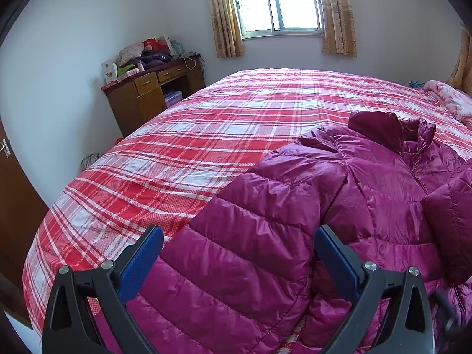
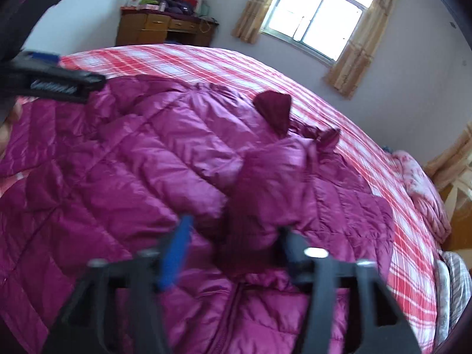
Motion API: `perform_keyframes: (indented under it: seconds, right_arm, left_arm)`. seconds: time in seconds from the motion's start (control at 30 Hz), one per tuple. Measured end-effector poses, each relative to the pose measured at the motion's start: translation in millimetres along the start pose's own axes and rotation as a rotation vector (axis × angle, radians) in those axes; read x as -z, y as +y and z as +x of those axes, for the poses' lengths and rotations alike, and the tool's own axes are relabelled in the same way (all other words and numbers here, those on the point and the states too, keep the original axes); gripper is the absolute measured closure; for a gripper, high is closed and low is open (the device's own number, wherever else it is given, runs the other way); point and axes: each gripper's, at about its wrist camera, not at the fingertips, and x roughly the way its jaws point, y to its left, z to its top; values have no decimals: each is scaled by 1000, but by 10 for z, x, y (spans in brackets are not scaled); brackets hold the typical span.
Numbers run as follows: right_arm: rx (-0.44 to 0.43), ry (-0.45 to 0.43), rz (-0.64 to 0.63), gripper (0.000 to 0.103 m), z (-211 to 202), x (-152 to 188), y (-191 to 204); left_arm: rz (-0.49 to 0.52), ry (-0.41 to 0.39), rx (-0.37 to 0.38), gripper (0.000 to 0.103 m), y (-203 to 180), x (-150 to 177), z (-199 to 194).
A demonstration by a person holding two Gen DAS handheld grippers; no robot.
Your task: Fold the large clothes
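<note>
Magenta quilted jacket point(image 1: 295, 206) is spread across the near edge of the plaid-covered bed point(image 1: 206, 124). Left gripper point(image 1: 239, 262) is held released over its sleeve; right gripper point(image 2: 233, 247) is spread around a folded sleeve.

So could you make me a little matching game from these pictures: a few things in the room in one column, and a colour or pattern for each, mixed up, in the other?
Things:
1. puffer jacket
2. bedspread
3. desk
4. curtains

Looks:
A. brown wood
B. beige, hanging by the window
C. shiny magenta, quilted
D. red and white plaid

Pairs: 1-C, 2-D, 3-A, 4-B
</note>
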Motion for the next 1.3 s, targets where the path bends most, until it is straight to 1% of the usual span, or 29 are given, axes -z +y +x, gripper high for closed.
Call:
perform_keyframes:
  seconds: [0.07, 0.1, 0.13, 0.2, 0.3, 0.33, 0.4, 0.43, 0.5, 0.57, 0.6, 0.67, 0.73, 0.83, 0.9, 0.97, 1.0, 1.07, 1.1, 1.13, 1.2, 1.23, 1.3]
  right_arm:
    - [-43, -26, -68, 21, -108, 17, 181]
    - [-49, -33, -98, 21, -161, 26, 262]
    - [-52, -45, -121, 21, -223, 39, 334]
    - [-97, -71, -149, 21, -363, 75, 427]
    - [-156, -103, -143, 22, -569, 122, 425]
    - [-178, -115, -125, 23, -634, 127, 387]
    - [-212, -137, -74, 28, -741, 118, 287]
    - [-218, -132, -38, 36, -761, 103, 219]
    - [-198, -98, 43, 63, -678, 32, 40]
    - [-144, -37, 146, 70, -500, -13, -140]
    - [-125, -10, 195, 70, -398, -20, -227]
    - [-115, 50, 313, 70, -161, -39, -396]
    - [-139, 75, 367, 70, 6, -54, -468]
    - [-171, 123, 320, 70, 211, -55, -216]
    - [-180, 154, 287, 72, 335, -17, -64]
    - [-160, 144, 264, 72, 349, 12, 30]
    - [-169, 139, 273, 72, 317, 32, 4]
    - [-202, 120, 320, 72, 249, 32, -129]
    - [-202, 99, 341, 72, 186, 70, -249]
    - [-181, 74, 358, 72, 122, 80, -382]
    - [-104, 55, 400, 72, 49, 113, -678]
    - [-74, 54, 438, 72, 45, 137, -863]
    - [-19, 63, 553, 72, 92, 218, -1233]
  left_arm:
    - [-2, -4, -4, 1, 9, -20, -9]
    - [-5, -3, -6, 1, 16, -31, -8]
    - [-9, -1, -7, 1, 21, -41, -9]
    - [-13, -2, -5, 1, 28, -62, -21]
    - [-8, -17, -5, 1, 18, -88, -62]
    - [-7, -21, -7, 1, 14, -98, -73]
    - [-12, -22, -6, 1, 8, -123, -85]
    - [-17, -21, -2, 1, 0, -135, -92]
    - [-18, -22, 9, 1, -55, -166, -120]
    - [-1, -33, 30, 1, -179, -201, -180]
    - [10, -41, 37, 1, -245, -211, -212]
    - [25, -53, 49, 1, -360, -220, -260]
    - [41, -56, 57, 1, -463, -223, -287]
    - [53, -59, 72, 1, -585, -245, -320]
    - [62, -60, 78, 1, -652, -249, -339]
    - [73, -60, 85, 1, -726, -244, -355]
    - [81, -59, 88, 1, -765, -240, -360]
    - [93, -58, 94, 1, -841, -244, -371]
    - [97, -61, 98, 1, -877, -251, -383]
    - [98, -64, 101, 1, -915, -263, -395]
    - [97, -70, 108, 1, -970, -288, -409]
    - [97, -74, 113, 1, -1016, -301, -422]
    - [102, -79, 126, 1, -1125, -301, -438]
